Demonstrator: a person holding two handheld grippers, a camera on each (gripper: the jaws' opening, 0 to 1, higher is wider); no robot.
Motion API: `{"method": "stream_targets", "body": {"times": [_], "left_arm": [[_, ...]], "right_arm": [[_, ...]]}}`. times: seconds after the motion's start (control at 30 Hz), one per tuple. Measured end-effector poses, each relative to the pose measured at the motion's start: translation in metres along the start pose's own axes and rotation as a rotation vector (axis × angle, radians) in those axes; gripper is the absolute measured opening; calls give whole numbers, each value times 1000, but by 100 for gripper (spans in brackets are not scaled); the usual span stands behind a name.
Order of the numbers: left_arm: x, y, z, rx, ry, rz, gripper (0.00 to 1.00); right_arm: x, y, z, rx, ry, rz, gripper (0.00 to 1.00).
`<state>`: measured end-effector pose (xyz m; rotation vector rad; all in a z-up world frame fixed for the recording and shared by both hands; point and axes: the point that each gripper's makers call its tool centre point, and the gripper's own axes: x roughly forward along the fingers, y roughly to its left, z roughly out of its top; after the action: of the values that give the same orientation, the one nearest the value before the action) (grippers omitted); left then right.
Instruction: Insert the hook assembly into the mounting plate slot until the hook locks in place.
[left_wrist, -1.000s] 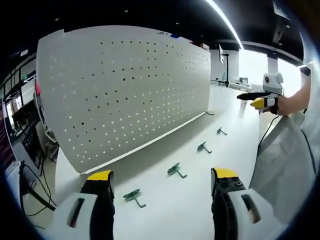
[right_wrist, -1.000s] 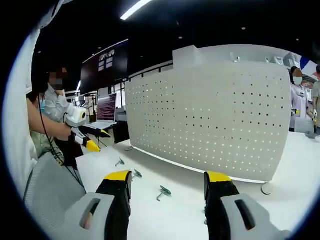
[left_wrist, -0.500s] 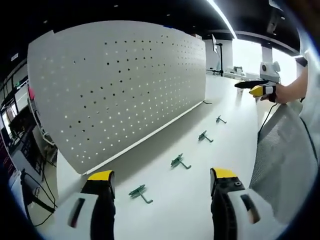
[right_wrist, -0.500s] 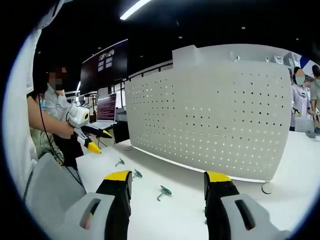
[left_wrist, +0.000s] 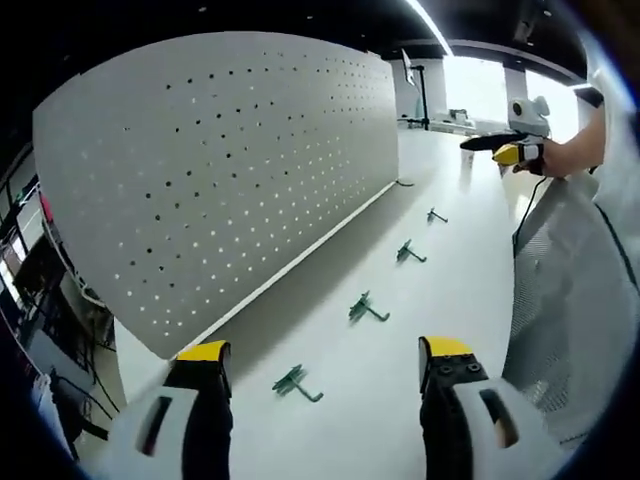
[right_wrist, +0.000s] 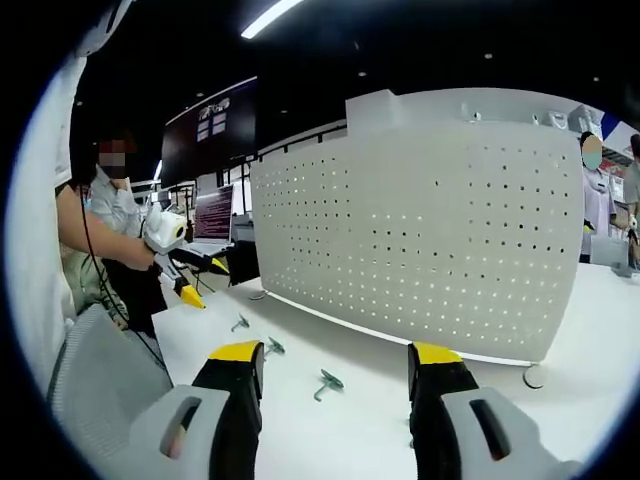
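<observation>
The left gripper is closer to the white board with holes than it was a second ago, so the board looks bigger and fills more of the left gripper view. Its jaws are spread wide, with nothing between them. Four small green hooks lie in a row on the white desk, well apart from each other and near the foot of the board. The nearest hook lies just ahead of the jaws, a little toward the left one. The second hook, third hook and far hook sit farther along the desk.

In the right gripper view the board and desk look the same as before. The right gripper has its jaws spread apart and holds nothing. A green hook lies on the desk between them, farther off. The left gripper also shows at the left side of this view, held in a hand, and it has drifted a little to the right.

A dark screen hangs behind the board. It has some writing on it, but it is too small to read.
</observation>
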<state>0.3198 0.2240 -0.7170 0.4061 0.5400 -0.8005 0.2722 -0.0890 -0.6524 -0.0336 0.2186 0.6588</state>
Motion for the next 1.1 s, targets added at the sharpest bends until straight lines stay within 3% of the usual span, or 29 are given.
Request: {"method": "stream_targets", "body": {"times": [1.1], "left_arm": [[27, 1, -39, 169, 208, -180, 76]], "right_arm": [[-1, -1, 0, -4, -7, -3, 56]]}}
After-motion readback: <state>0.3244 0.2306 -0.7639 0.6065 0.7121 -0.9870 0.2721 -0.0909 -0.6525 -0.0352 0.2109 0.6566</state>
